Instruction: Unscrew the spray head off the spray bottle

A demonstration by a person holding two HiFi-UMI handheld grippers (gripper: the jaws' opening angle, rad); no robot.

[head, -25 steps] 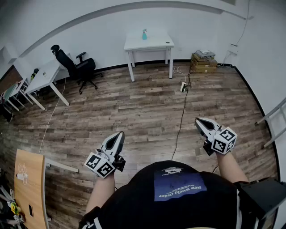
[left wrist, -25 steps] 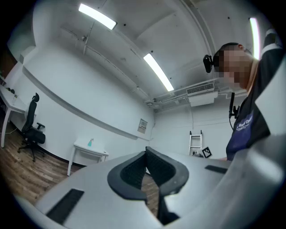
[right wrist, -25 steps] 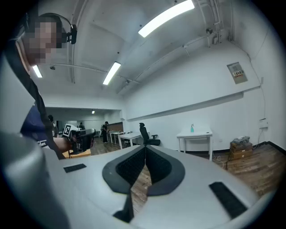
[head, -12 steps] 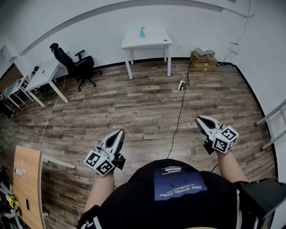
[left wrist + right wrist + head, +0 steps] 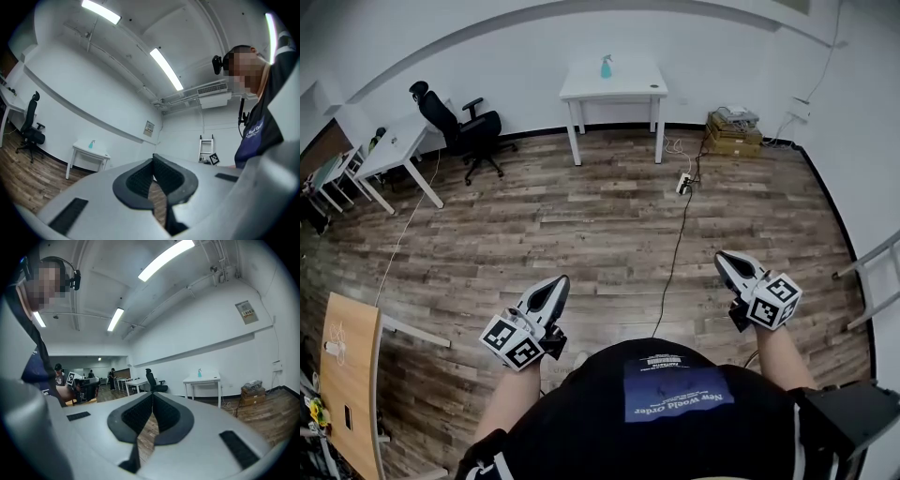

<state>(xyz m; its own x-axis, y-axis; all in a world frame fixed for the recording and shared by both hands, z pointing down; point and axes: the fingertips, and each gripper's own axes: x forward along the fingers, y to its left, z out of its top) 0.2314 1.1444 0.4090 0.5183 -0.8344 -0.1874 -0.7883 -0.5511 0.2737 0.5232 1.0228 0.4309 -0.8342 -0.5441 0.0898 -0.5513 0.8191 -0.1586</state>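
Note:
A teal spray bottle (image 5: 605, 67) stands upright on a white table (image 5: 628, 84) against the far wall, well across the room from both grippers. My left gripper (image 5: 559, 281) is held low in front of the body, shut and empty. My right gripper (image 5: 723, 258) is at the same height on the right, also shut with nothing in it. In the left gripper view the closed jaws (image 5: 153, 159) point past the bottle (image 5: 91, 144), which is at the left. In the right gripper view the bottle (image 5: 199, 373) stands on the table (image 5: 206, 379), right of the shut jaws (image 5: 153, 397).
Wood floor lies between me and the table. A black office chair (image 5: 461, 129) and white desks (image 5: 394, 155) are at the left, a wooden tabletop (image 5: 352, 375) at the lower left. Boxes (image 5: 731, 131), a power strip with its cable (image 5: 682, 183) and a ladder (image 5: 867, 272) are at the right.
Both grippers stay shut and held in front of the body. The scene has shifted a little as the person steps, and a foot now shows beside the left gripper.

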